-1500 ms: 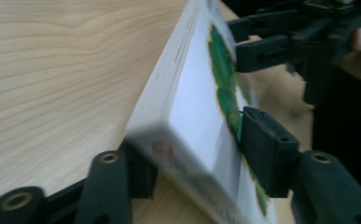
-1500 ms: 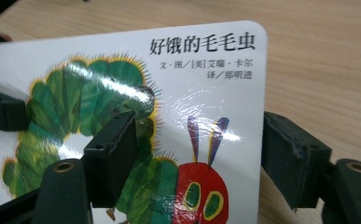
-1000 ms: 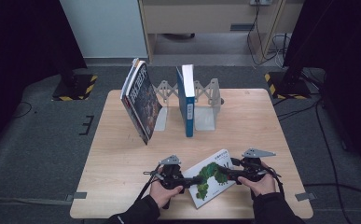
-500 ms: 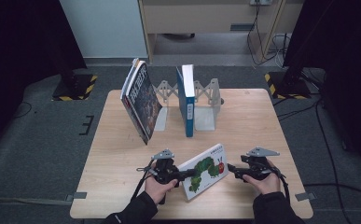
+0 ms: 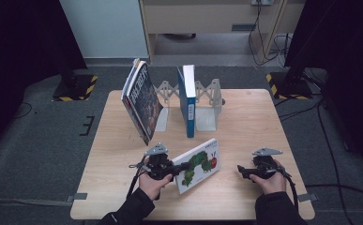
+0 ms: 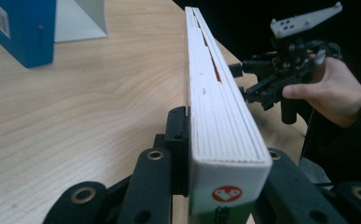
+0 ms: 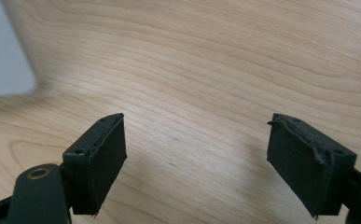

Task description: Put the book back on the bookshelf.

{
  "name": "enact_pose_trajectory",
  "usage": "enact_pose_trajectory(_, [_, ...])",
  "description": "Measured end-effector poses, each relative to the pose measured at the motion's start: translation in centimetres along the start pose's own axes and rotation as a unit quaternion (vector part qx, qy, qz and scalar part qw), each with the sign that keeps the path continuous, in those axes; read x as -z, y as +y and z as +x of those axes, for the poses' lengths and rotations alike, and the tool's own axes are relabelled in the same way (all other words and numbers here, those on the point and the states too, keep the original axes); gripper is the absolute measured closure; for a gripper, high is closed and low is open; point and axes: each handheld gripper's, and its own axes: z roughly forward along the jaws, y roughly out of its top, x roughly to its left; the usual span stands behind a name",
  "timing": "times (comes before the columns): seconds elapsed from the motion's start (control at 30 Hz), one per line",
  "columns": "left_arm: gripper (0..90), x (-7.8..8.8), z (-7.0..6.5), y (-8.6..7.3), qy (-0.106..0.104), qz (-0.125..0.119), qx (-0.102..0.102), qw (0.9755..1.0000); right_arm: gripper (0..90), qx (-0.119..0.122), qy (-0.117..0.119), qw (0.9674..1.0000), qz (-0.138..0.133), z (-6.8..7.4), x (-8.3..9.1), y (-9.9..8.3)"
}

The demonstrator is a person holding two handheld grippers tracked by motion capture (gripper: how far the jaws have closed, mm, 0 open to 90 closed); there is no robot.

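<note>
A white picture book with a green caterpillar on its cover point(image 5: 200, 165) stands tilted on its lower edge near the table's front. My left gripper point(image 5: 181, 167) is shut on its left end, and the jaws have just closed a little tighter on it. In the left gripper view the book's page edge point(image 6: 215, 107) runs away from the jaws point(image 6: 220, 154) that clamp it. My right gripper point(image 5: 240, 169) is a short way right of the book and apart from it. Its jaws point(image 7: 197, 154) have just been opening, with only bare wood between them. It also appears beyond the book point(image 6: 239, 81).
A dark book point(image 5: 144, 101) leans against a metal bookend rack point(image 5: 207, 101) at the back of the wooden table point(image 5: 263, 122). A blue book point(image 5: 187, 101) stands upright in the rack. Dark floor and cables surround the table.
The picture book went from lying flat to standing tilted in my left gripper. My right gripper let go of its right end, opened wider and drew off to the right.
</note>
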Motion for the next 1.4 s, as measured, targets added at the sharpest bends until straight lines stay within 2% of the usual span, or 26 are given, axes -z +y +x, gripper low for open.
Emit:
enact_pose_trajectory(0.2, [74.7,1.2,0.0,1.1,0.01,-0.025,-0.006,0.9996,15.9,-0.012,-0.015,0.9997,0.018,-0.7,-0.3,-0.5])
enact_pose_trajectory(0.43, [74.7,2.2,-0.4,2.4,0.029,-0.049,-0.021,0.9982,11.6,-0.004,-0.027,0.9995,0.014,-0.7,-0.6,-0.7])
enact_pose_trajectory(0.47, [74.7,2.3,-0.5,2.6,0.031,-0.052,-0.023,0.9979,10.1,0.002,-0.033,0.9994,0.011,-0.7,-0.7,-0.8])
enact_pose_trajectory(0.57, [74.7,2.3,-0.7,3.1,0.039,-0.057,-0.031,0.9971,5.8,-0.001,-0.038,0.9993,-0.002,-0.7,-1.0,-1.0])
enact_pose_trajectory(0.7, [74.7,2.1,-0.9,3.4,0.045,-0.056,-0.034,0.9968,2.4,-0.004,-0.04,0.9988,-0.026,-0.7,-1.3,-1.5])
enact_pose_trajectory(0.83, [74.7,1.6,-0.9,4.1,0.052,-0.06,-0.04,0.996,2.3,-0.004,-0.04,0.9989,-0.026,-0.7,-1.3,-1.5])
enact_pose_trajectory(1.03, [74.7,1.0,-1.0,5.1,0.076,-0.074,-0.052,0.993,2.3,-0.004,-0.04,0.9988,-0.026,-0.7,-1.3,-1.5])
enact_pose_trajectory(1.27, [74.8,-0.3,-1.0,6.1,0.113,-0.087,-0.065,0.9877,2.3,-0.003,-0.04,0.9988,-0.026,-0.7,-1.3,-1.5])
enact_pose_trajectory(1.4, [74.7,-1.4,-1.0,6.6,0.117,-0.094,-0.063,0.9866,2.3,-0.004,-0.04,0.9989,-0.026,-0.7,-1.3,-1.5])
